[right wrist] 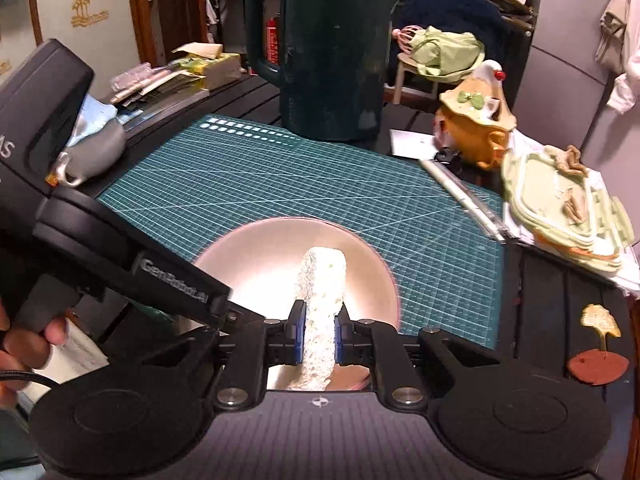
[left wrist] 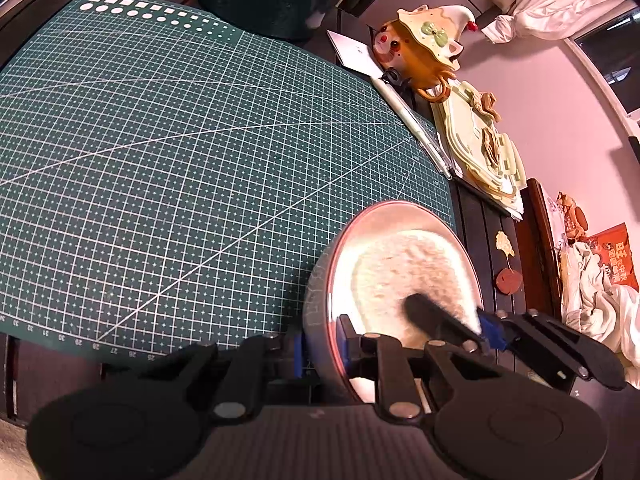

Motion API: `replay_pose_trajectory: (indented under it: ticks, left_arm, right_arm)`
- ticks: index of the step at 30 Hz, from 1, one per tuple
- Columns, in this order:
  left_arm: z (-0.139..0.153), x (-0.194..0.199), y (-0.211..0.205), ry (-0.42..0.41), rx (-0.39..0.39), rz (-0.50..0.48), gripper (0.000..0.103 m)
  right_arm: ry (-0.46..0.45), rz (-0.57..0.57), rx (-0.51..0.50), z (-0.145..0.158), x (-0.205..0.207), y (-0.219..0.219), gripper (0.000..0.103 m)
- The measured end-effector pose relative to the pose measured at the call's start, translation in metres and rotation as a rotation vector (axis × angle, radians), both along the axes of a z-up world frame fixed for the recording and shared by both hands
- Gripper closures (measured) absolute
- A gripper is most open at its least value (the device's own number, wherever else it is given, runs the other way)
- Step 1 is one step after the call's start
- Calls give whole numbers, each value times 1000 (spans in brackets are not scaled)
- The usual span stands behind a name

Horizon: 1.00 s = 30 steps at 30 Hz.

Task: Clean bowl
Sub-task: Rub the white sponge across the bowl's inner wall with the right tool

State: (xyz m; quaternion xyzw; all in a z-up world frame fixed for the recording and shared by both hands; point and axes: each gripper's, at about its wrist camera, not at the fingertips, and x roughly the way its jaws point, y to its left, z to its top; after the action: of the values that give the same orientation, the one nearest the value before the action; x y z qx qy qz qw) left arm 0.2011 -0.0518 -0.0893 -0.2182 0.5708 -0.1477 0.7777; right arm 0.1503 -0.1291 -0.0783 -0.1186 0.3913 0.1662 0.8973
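The left gripper [left wrist: 322, 344] clamps the rim of the rigid, likely slippery metal bowl [left wrist: 400, 224] while the right gripper [right wrist: 320, 330] squeezes a soft, compressible sponge [right wrist: 322, 280] inside it.

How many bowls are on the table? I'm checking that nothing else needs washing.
1. The metal bowl sits at the near edge of the green cutting mat, its rim gripped by the left gripper, while the right gripper holds a sponge inside. The clutter could hide others.
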Motion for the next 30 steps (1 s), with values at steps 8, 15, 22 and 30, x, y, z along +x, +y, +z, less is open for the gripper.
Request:
replay_pose_trajectory:
  ticks: [8, 15, 22, 30]
  left_arm:
    - [3, -6, -4, 0, 0, 1, 85]
    - [2, -7, -1, 0, -1, 2, 85]
    - [1, -10, 4, -1, 1, 0, 85]
    - [1, -9, 4, -9, 0, -3, 85]
  right_arm:
    - [-48, -32, 33, 19, -1, -16, 92]
    - [-61, -44, 193, 42, -4, -32, 91]
    - [80, 0, 200, 11, 4, -14, 91]
    - [30, -19, 57, -3, 4, -1, 91]
